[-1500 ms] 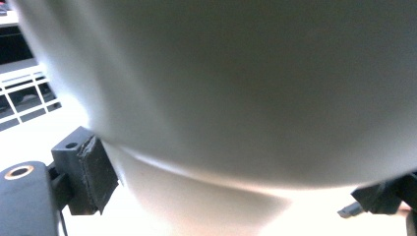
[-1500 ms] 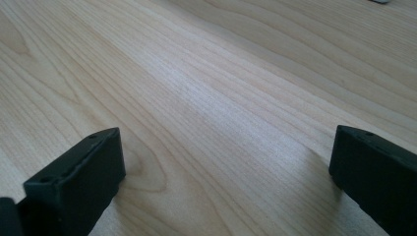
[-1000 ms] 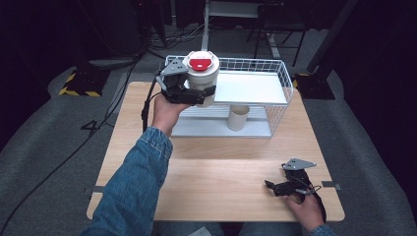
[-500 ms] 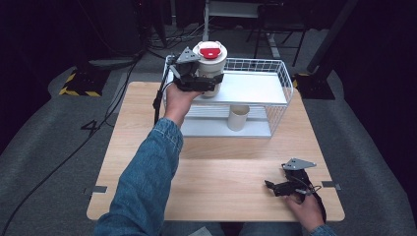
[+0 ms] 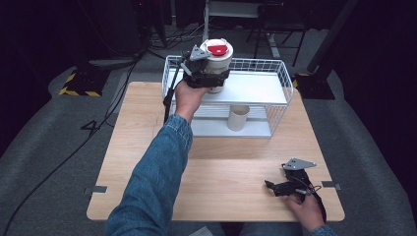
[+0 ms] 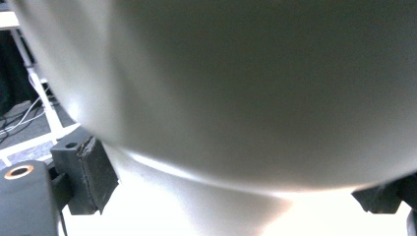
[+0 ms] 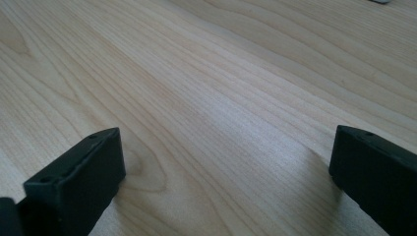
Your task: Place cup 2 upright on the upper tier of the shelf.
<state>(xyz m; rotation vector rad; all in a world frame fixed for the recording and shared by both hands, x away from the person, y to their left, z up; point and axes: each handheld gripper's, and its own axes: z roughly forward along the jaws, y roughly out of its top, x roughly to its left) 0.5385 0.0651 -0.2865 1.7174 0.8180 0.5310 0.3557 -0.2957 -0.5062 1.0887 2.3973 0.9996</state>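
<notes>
white cup (image 5: 216, 61) with the red lid (image 5: 217, 48) sits clamped in the left gripper (image 5: 205, 74), upper middle of the high view. in the left gripper view the cup wall (image 6: 236, 88) bulges between the two pads (image 6: 96, 169), pinched low on the body, so the jaws are closed on the cup, not on the lid. my read: gripping low keeps the top free and the cup upright, lid facing up, nothing to spill. the cup hangs over the left end of the wire basket (image 5: 275, 66), above its white upper shelf (image 5: 255, 88); can't tell whether the base touches the shelf yet. looks like a placement onto that shelf. a second, open beige cup (image 5: 239, 117) stands on the lower shelf beneath, middle of the frame, so the top level is the free spot. right gripper (image 5: 274, 187) lies at the lower right on the wooden table (image 5: 147, 147), jaws apart with bare wood grain between them, parked well clear of the basket.
</notes>
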